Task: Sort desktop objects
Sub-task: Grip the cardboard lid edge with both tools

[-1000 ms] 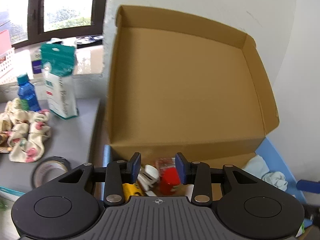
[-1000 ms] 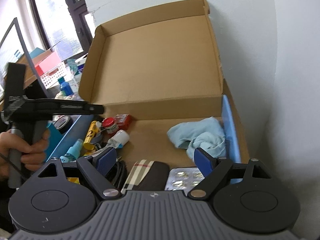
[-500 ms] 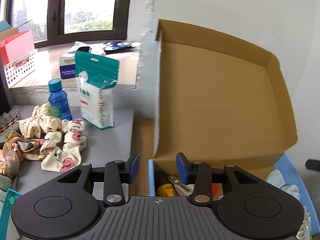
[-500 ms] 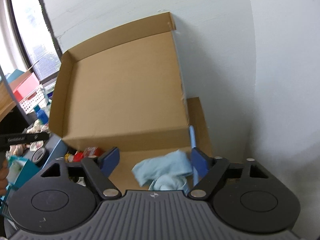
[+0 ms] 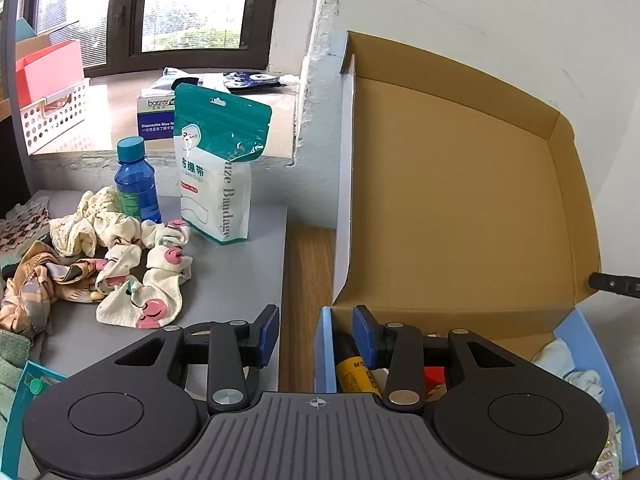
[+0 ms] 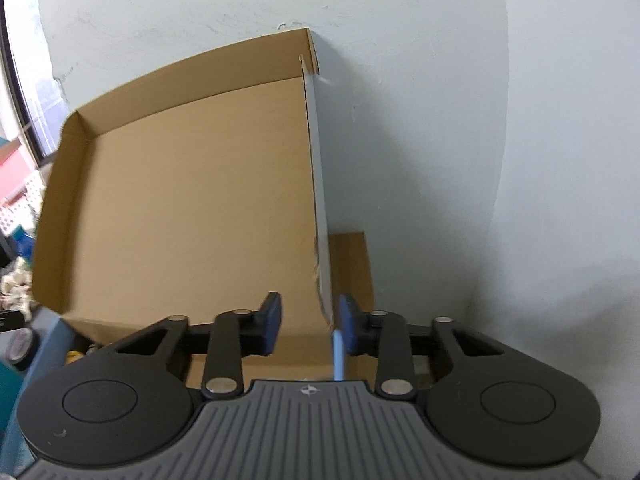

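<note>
Gray desk mat (image 5: pixel 240 280) seen at left, strewn with crumpled patterned cloths (image 5: pixel 132 276); blue bottle (image 5: pixel 136 184) and teal-white bandage pouch (image 5: pixel 218 168) stood upright behind them. Left gripper (image 5: pixel 316 334) held with fingers parted, nothing clasped, straddling blue left wall of cardboard box (image 5: pixel 460 200). Box placed against white wall, brown lid raised upright; yellow item (image 5: pixel 354 372) and pale blue cloth (image 5: pixel 568 364) glimpsed inside. Right gripper (image 6: pixel 308 322) likewise spread, empty, straddling box's right edge.

A lived-in home or office desk corner: a grey table (image 5: pixel 236 280) under a window (image 5: pixel 192 8), a cluttered sill (image 5: pixel 120 96), plain white walls (image 6: pixel 440 120).
</note>
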Available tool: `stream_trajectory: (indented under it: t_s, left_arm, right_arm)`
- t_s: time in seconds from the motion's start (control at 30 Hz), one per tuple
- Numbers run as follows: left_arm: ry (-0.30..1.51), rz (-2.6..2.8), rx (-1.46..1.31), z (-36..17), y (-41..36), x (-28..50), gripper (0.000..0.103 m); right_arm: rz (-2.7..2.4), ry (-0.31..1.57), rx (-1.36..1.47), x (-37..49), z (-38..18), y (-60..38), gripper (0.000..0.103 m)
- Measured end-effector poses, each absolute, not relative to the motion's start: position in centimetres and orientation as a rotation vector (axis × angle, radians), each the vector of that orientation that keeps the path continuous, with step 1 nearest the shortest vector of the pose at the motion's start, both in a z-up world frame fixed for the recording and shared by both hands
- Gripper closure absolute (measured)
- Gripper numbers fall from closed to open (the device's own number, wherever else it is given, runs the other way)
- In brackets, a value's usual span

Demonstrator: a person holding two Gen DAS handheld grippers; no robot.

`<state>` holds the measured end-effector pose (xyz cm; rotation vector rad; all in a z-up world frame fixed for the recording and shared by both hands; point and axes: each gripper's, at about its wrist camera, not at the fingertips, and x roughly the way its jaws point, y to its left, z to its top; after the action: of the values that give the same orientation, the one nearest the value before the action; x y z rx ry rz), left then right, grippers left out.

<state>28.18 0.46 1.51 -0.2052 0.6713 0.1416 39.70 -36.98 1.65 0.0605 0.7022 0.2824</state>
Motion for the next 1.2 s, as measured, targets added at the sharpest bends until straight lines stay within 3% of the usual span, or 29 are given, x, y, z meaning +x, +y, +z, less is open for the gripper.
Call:
stream_trajectory:
  t_s: [0.13, 0.93, 1.1, 1.2]
  left_arm:
    - [0.662, 0.141, -0.202, 1.9, 0.5, 28.0, 0.06]
    - [0.595, 0.117, -0.151, 4.2, -0.5, 27.6, 0.06]
    - [0.627, 0.107, -0.152, 3.7, -0.3, 29.4, 0.06]
    - [0.641, 0.096, -0.147, 3.3, -0.2, 30.7, 0.067]
  right_arm:
    - [0.256, 0.679, 0.014, 40.7, 1.3, -36.4, 0.099]
    - [0.279, 0.622, -0.006, 37.0, 0.1, -36.8, 0.101]
    - [0.274, 0.6, -0.01, 36.9, 0.9, -36.8, 0.092]
    - [0.271, 0.588, -0.026, 37.2, 1.4, -36.9, 0.087]
